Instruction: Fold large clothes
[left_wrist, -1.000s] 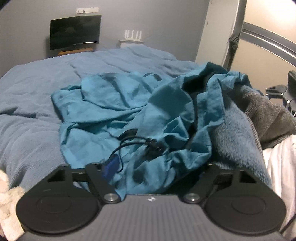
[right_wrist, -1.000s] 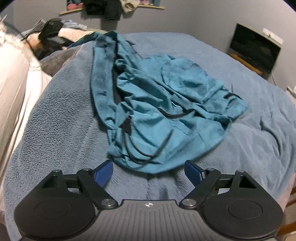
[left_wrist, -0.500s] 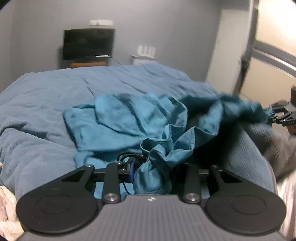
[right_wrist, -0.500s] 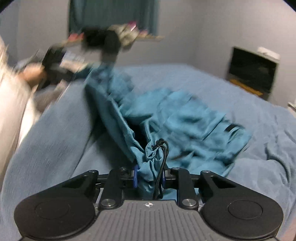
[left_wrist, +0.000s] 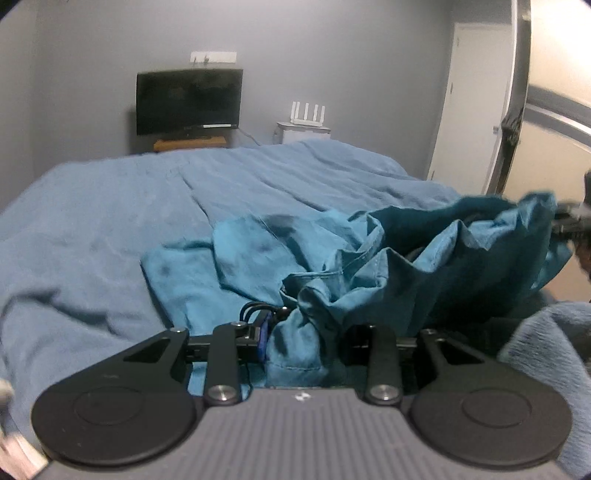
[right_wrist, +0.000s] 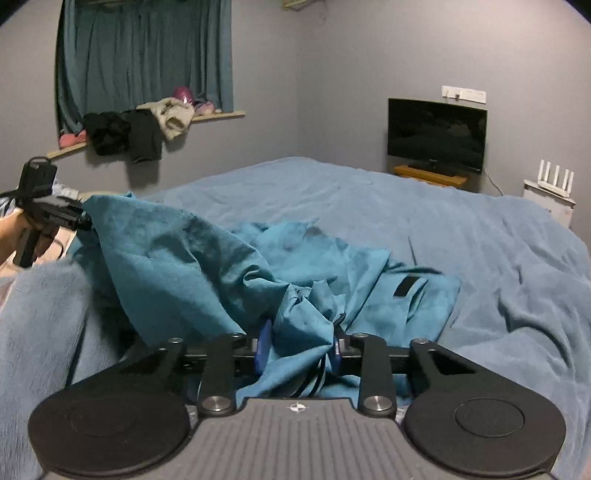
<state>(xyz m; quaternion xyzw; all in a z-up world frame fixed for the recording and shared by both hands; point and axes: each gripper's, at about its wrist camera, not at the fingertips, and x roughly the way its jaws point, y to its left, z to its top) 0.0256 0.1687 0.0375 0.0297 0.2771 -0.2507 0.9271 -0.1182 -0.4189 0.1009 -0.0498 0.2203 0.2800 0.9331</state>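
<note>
A: Where does the teal garment (right_wrist: 207, 258) lie?

B: Crumpled on the blue duvet (right_wrist: 480, 258) of the bed, raised at 2 bunched ends. Its middle sags onto the cover, and 1 flap with a dark tab lies flat toward the far side.

A: State of the left gripper (left_wrist: 304, 345)?

B: Its jaws are clamped on a bunched fold of the garment; the blue pad (left_wrist: 263, 338) presses the cloth, with black drawcords looping just beside it. In the right wrist view the same tool appears at far left (right_wrist: 79, 219), held by a hand (right_wrist: 14, 230), cloth hanging from its tip.

A: And the right gripper (right_wrist: 300, 349)?

B: Its jaws are opening slightly, yet both blue pads still press a wad of the fabric between them; black cords hang below the wad.

A: Background features?

B: A dark screen (right_wrist: 436, 134) on a wooden stand, a white router (right_wrist: 554, 177) with 4 antennas, a teal curtain (right_wrist: 144, 55), and clothes heaped on a shelf (right_wrist: 218, 115). A fleecy blue blanket (right_wrist: 40, 314) lies near the left edge.
</note>
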